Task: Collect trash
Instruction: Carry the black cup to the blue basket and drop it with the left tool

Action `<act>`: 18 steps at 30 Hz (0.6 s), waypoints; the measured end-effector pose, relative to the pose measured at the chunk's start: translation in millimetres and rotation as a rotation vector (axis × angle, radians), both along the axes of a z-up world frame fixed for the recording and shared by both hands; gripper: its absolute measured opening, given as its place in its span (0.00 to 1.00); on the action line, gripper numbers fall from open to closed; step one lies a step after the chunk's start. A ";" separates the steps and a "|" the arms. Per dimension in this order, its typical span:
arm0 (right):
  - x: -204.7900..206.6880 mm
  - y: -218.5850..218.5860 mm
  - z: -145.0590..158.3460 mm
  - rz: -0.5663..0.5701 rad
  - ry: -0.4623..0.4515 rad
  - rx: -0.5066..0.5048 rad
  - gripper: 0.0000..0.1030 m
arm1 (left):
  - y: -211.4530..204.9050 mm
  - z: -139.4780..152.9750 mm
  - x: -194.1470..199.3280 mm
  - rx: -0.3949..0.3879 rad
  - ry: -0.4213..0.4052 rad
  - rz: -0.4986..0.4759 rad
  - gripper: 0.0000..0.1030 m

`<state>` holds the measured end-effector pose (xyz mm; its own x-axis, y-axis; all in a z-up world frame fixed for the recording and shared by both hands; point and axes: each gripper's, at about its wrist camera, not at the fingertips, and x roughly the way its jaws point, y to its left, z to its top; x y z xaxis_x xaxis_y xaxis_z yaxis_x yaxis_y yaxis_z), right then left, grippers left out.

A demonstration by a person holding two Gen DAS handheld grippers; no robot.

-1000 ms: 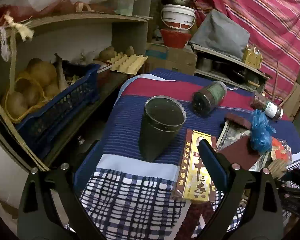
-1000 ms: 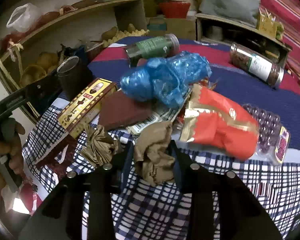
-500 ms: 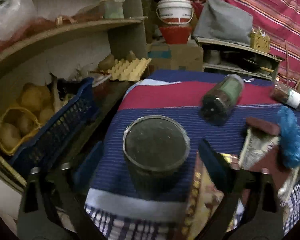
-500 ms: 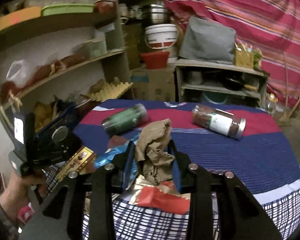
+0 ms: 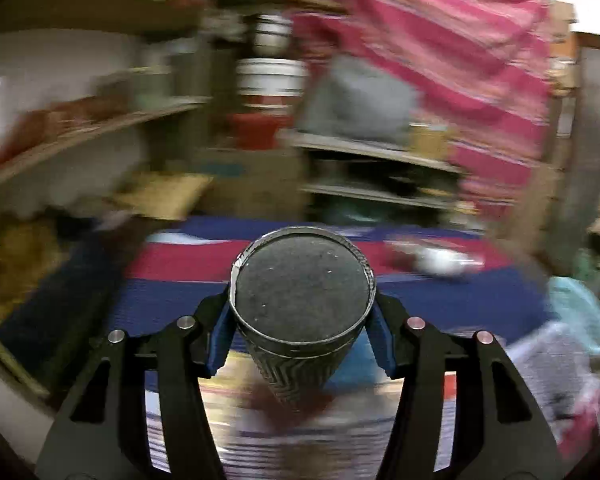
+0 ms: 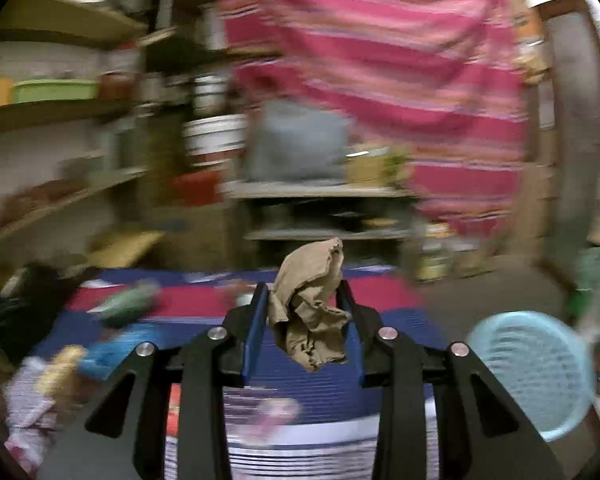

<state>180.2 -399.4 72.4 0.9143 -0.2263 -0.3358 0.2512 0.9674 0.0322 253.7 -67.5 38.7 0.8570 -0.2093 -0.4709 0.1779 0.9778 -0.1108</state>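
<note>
Two pieces of trash are being carried off the cloth-covered counter [image 6: 400, 316]: the left tool [image 5: 301, 316] is closing on a dark ribbed paper cup [image 5: 302, 320], the right tool [image 6: 306, 320] is pinching a crumpled brown paper wad [image 6: 310, 312], and both likely need releasing over the pale blue mesh basket [image 6: 532, 372] lying to its right.

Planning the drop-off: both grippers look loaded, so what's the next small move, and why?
Probably swing the right gripper toward the light blue basket at lower right. Its pads pinch the crumpled brown paper clear of the table, and the left gripper, jaws closing, has the dark paper cup lifted too.
</note>
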 end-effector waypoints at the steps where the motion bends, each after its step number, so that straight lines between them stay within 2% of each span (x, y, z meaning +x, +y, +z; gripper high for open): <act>1: -9.9 -21.8 0.3 -0.056 0.003 0.002 0.34 | -26.5 1.9 -2.7 -0.009 0.006 -0.051 0.53; 5: -58.0 -107.7 2.2 -0.261 -0.020 0.049 0.34 | -148.9 6.3 -10.9 -0.050 0.011 -0.267 0.53; 7: -76.0 -138.2 3.1 -0.315 -0.028 0.072 0.34 | -213.4 7.4 -17.1 -0.037 0.005 -0.353 0.53; 9: -94.1 -165.8 1.8 -0.353 -0.043 0.128 0.34 | -256.9 7.9 -26.5 -0.053 -0.003 -0.418 0.53; 11: -104.7 -181.2 0.0 -0.363 -0.060 0.162 0.34 | -305.5 3.2 -34.3 -0.036 0.001 -0.486 0.53; 13: -111.8 -189.9 -4.2 -0.358 -0.061 0.154 0.34 | -341.7 -3.8 -36.4 -0.031 0.021 -0.526 0.53; 18: -109.7 -214.2 -21.1 -0.381 -0.024 0.187 0.34 | -387.1 -21.9 -30.6 -0.002 0.048 -0.565 0.53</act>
<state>70.5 -613.6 51.4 0.7851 -0.4872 -0.3825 0.5870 0.7822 0.2085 223.2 -454.5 16.8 0.5892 -0.6302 -0.5056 0.6681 0.7319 -0.1337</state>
